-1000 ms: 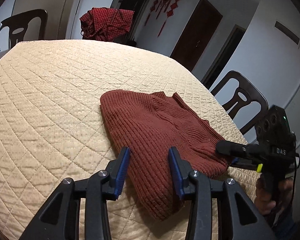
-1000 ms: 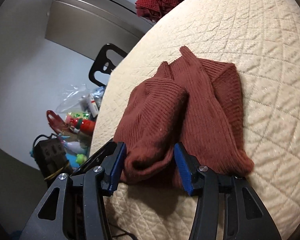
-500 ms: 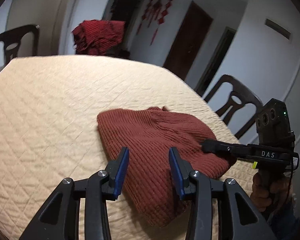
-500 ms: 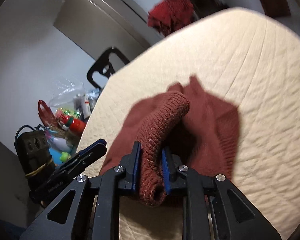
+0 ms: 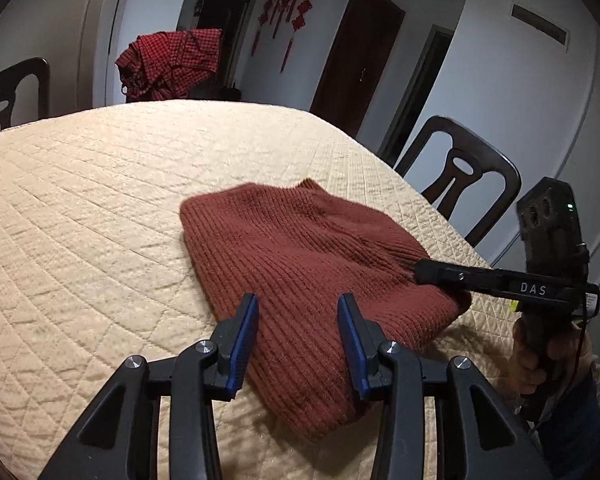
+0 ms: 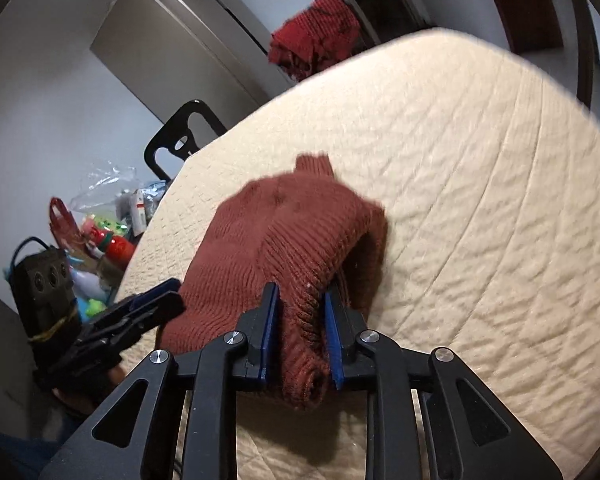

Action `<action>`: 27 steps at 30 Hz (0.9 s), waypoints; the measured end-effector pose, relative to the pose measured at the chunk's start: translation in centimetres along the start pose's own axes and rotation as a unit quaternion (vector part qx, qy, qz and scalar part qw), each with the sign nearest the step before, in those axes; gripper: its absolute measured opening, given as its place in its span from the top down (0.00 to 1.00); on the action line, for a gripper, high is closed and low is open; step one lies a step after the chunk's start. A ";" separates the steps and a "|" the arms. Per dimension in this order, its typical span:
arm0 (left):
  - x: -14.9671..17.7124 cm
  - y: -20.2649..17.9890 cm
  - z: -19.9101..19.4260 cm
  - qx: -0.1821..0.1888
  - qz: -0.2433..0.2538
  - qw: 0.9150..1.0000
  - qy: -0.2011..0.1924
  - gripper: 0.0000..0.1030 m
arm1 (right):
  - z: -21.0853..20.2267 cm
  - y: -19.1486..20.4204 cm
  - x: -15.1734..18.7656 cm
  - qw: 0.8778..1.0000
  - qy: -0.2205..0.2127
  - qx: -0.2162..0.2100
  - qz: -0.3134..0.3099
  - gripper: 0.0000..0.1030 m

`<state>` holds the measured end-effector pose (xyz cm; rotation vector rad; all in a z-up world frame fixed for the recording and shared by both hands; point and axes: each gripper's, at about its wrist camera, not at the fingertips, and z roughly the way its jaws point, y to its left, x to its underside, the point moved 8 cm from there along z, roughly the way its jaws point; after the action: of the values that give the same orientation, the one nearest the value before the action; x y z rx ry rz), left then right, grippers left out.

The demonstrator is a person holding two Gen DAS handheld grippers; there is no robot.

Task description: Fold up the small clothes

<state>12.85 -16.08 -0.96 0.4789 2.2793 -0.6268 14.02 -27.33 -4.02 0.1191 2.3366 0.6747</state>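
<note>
My right claw (image 6: 300, 324) is closed on a thick fold of the rust-red knit sweater (image 5: 300, 264), and the knit bulges out between the blue pads (image 6: 269, 332). Where the fold ends under the claw I cannot see; the lifted part hides the layers below, and that view is a bit blurred. In the left wrist view only one long black finger of the right claw (image 5: 452, 276) shows, w/ its tip pressed into the sweater's right edge. My left claw (image 5: 297, 334) is open wide and holds nothing; its pads (image 5: 247, 332) hover just above the near edge of the sweater. In the other view the left claw (image 6: 148, 304) sits just beside the sweater's left edge.

Count: 1 sweater, lying on the near-right part of the desk (image 5: 80, 208), 2 claws, 1 red checked cloth (image 5: 168, 62) draped on smth behind the far edge of the desk, 2 dark wooden chairs (image 5: 464, 176) in the left view, partly cut by the desk.

The desk is covered w/ a cream quilted cloth in diamond stitching. The room has pale walls, dark doors (image 5: 356, 48), red hanging ornaments (image 5: 296, 12). Left of the desk is a pile of bags and bottles (image 6: 104, 228), too cluttered to sort out.
</note>
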 end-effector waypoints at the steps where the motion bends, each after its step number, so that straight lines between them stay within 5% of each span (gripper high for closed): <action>1: -0.1 0.1 -0.5 -0.003 0.003 1.000 -0.006 0.58 | -0.7 0.4 -0.3 1.000 -0.011 0.004 -0.012 0.78; 5: 0.2 -0.6 -1.7 -0.002 0.014 1.000 -0.012 0.58 | -3.5 2.2 -0.1 0.997 -0.040 -0.003 -0.061 0.78; 10: 2.5 -2.4 -1.2 -0.008 0.057 0.998 0.011 0.58 | -1.8 3.7 3.0 0.992 0.004 0.009 -0.124 0.78; 14: 3.8 -2.3 -0.3 -0.043 0.076 0.996 0.019 0.56 | 0.4 2.1 4.5 0.989 0.032 0.049 -0.133 0.94; 27: 2.2 -2.2 -0.9 -0.070 0.054 0.996 0.010 0.54 | -1.1 3.6 2.6 0.988 -0.005 0.050 -0.149 0.90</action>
<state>9.79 -17.08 -1.32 0.5379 2.2797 -0.4057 11.03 -24.00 -3.09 -0.1791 2.3145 0.4067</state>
